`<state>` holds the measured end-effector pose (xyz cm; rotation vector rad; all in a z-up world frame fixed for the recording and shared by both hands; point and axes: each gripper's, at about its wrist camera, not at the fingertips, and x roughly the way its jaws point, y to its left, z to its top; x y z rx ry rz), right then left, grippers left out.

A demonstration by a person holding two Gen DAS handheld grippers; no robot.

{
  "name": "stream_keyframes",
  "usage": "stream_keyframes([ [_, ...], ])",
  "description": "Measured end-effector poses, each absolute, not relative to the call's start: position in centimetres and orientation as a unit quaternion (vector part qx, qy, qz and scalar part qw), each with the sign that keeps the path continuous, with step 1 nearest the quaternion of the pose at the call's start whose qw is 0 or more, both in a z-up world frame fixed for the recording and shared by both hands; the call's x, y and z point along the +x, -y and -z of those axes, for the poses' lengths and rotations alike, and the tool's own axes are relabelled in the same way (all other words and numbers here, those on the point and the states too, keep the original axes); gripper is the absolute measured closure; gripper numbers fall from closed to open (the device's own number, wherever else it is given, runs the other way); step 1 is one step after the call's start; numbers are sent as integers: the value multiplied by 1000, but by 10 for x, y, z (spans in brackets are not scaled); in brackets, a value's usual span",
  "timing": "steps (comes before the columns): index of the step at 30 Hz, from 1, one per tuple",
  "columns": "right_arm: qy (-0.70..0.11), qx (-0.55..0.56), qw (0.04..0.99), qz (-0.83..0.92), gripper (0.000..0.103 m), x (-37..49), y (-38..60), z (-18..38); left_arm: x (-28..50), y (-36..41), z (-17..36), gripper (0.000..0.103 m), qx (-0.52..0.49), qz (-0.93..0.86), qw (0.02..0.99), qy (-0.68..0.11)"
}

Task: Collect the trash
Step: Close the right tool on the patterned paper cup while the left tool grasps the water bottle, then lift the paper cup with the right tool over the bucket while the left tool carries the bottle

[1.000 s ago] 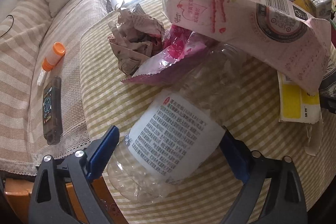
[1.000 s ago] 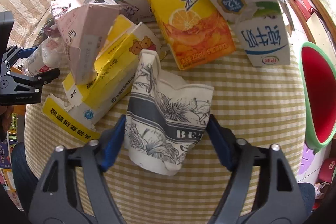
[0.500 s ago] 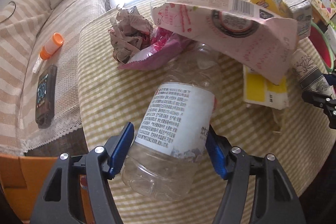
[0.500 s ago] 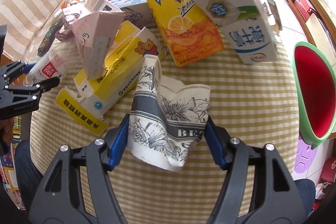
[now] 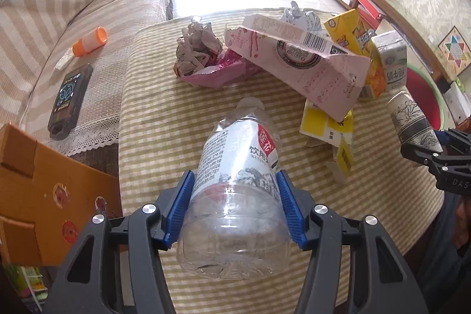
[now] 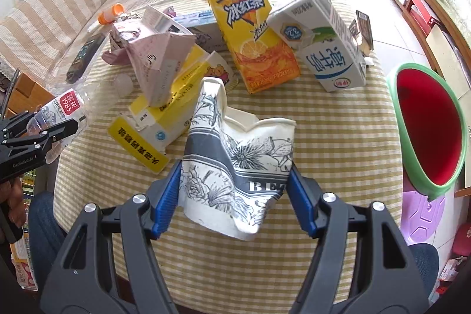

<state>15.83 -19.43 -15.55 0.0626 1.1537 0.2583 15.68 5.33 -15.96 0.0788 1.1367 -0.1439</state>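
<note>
My left gripper [image 5: 234,181] is shut on a clear plastic bottle [image 5: 235,190] with a white label and holds it above the checked table [image 5: 164,114]; it also shows in the right wrist view [image 6: 63,111]. My right gripper [image 6: 234,172] is shut on a crumpled paper cup [image 6: 238,164] with a floral print, lifted off the table; the cup also shows in the left wrist view [image 5: 412,119]. Left on the table are a pink torn carton [image 5: 300,61], a yellow box [image 6: 173,105], a yellow tea carton [image 6: 250,37], a white milk carton [image 6: 323,40] and crumpled paper [image 5: 197,49].
A green bin with a red inside [image 6: 429,125] stands off the table's right edge. A striped sofa [image 5: 59,28] at the left holds an orange-capped bottle [image 5: 88,41] and a dark remote [image 5: 69,99]. An orange cardboard box [image 5: 41,196] sits at the lower left.
Both grippers have risen and pulled back with their loads. The bottle came out from under the pink carton and off the table. The paper cup is lifted higher.
</note>
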Motion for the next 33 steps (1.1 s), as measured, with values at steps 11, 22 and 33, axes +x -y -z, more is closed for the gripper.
stream_keyframes([
  [11,-536,28,834,-127,38,154,199,145,150,-49,168,48,5,65,832,-550],
  [22,-538,32,832,-128,38,155,199,149,154,-38,195,33,19,83,796,-600],
  [33,-544,38,828,-130,38,159,197,156,153,-16,215,44,46,106,766,-632],
])
